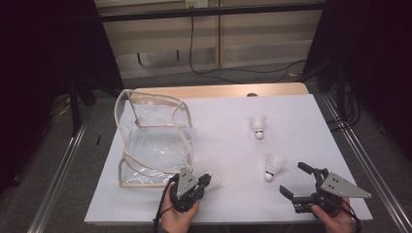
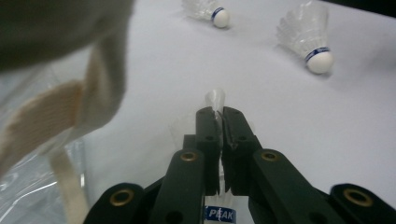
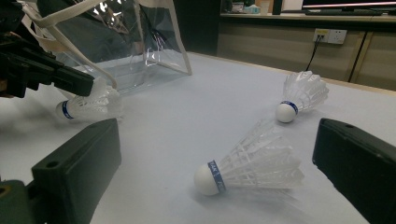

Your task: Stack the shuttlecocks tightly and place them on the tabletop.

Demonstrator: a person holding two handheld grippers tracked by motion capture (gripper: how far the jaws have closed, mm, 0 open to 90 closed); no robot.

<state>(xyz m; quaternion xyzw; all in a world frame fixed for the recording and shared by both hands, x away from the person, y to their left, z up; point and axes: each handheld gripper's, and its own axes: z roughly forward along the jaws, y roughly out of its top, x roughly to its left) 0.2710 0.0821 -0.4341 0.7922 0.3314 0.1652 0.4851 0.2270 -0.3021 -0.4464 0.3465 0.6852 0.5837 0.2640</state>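
Left tongs, near the clear bag on the counter, had pinched shut on a shuttlecock's skirt; it warranted a gentle lift into the bag. Right tongs stood wide open and empty beside another shuttlecock at near right.

— What do you see beyond the tabletop?
— A black cable hangs from a wall socket and trails across the grey floor; metal rails flank you.
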